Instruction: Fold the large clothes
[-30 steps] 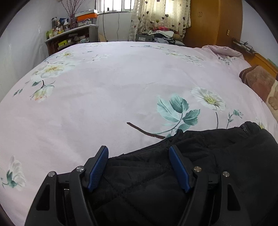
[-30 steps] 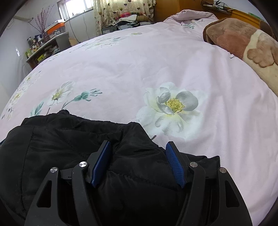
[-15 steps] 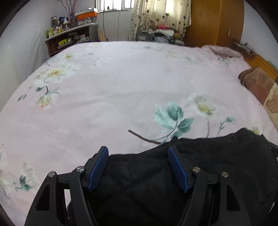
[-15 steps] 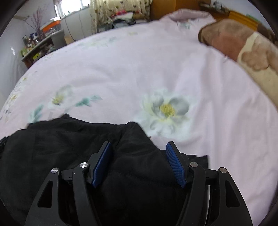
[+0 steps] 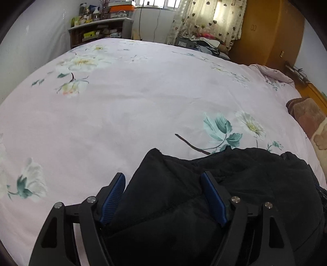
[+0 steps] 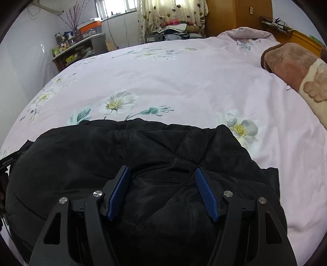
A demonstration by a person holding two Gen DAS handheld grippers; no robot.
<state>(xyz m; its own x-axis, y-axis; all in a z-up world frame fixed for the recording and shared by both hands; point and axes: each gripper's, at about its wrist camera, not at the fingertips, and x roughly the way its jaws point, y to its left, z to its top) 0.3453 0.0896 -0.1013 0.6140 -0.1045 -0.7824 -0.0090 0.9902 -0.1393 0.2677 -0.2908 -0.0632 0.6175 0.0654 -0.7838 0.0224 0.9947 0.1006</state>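
Note:
A black quilted jacket (image 5: 235, 184) lies bunched at the near edge of a bed with a pink floral cover (image 5: 132, 98). My left gripper (image 5: 163, 184) has its blue-padded jaws apart, with thick jacket fabric filling the gap between them. My right gripper (image 6: 161, 178) also has its jaws apart, and the jacket (image 6: 122, 147) bulges up between them. The jacket's near part is hidden under both grippers. I cannot tell whether either gripper pinches the fabric.
A brown and cream blanket (image 6: 292, 67) lies at the bed's right side. A shelf with clutter (image 5: 98, 32) stands by the far wall at the left. A wooden wardrobe (image 5: 265, 30) and curtains (image 6: 171, 14) are at the back.
Both grippers have moved forward over the bed with the jacket, and more of its black fabric now spreads ahead of them. A jacket corner now shows ahead of the left gripper.

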